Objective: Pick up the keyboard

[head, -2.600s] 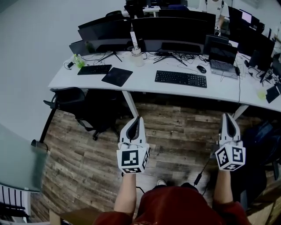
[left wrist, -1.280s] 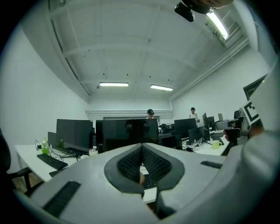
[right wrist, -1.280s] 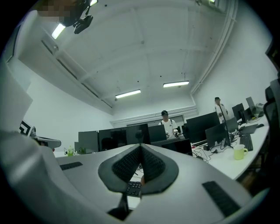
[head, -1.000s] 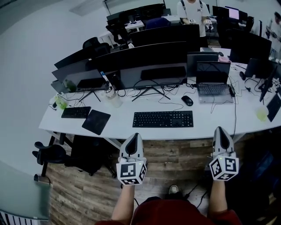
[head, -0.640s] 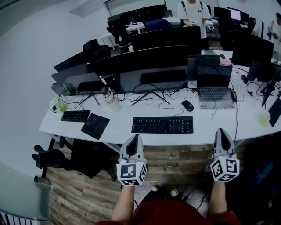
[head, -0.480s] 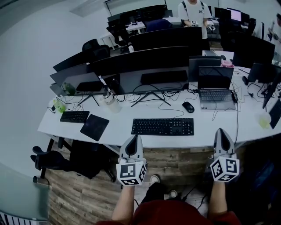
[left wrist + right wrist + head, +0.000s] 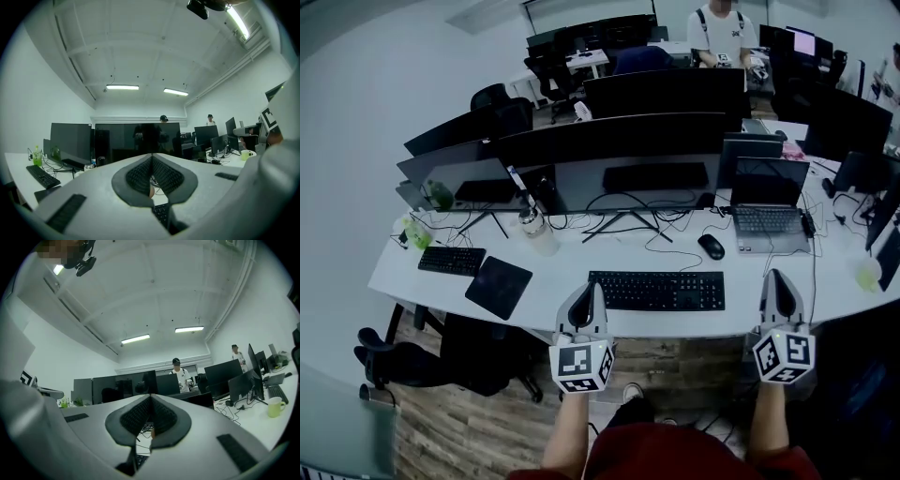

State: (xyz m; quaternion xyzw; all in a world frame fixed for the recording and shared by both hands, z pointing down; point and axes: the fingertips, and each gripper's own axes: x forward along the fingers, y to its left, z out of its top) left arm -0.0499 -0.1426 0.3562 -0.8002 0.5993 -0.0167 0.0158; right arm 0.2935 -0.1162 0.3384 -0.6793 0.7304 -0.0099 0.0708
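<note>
On the white tabletop (image 7: pixel 553 270), near its front edge, the black keyboard (image 7: pixel 656 290) lies flat in front of a wide monitor (image 7: pixel 623 150). A mouse (image 7: pixel 710 247) sits just beyond the keyboard's right end, and an open laptop (image 7: pixel 769 214) stands farther back to the right. To the left lie a dark pad (image 7: pixel 498 287) and a second keyboard (image 7: pixel 450 261), with a clear bottle (image 7: pixel 532 225) behind them near the monitor's stand. A pale green cup (image 7: pixel 866 275) stands near the right edge of the head view. Cables trail over the tabletop between the monitor and the laptop.

The person holds both tools level, pointing toward the tabletop. The left hand-held gripper (image 7: pixel 592 287) has its jaws together with nothing between them. In the head view its tip shows at the tabletop's edge, just beside the keyboard's left end. The left gripper view shows a few keys below the closed jaws. The right hand-held gripper (image 7: pixel 773 276) also has its jaws pressed together and holds nothing. It sits at the tabletop's edge to the right of the keyboard, clear of it. Neither tool grips the keyboard.

An office chair (image 7: pixel 441 361) stands under the left part of the tabletop on a wooden floor (image 7: pixel 459 427). Farther back, a person (image 7: pixel 720 28) stands behind more rows of dark monitors.
</note>
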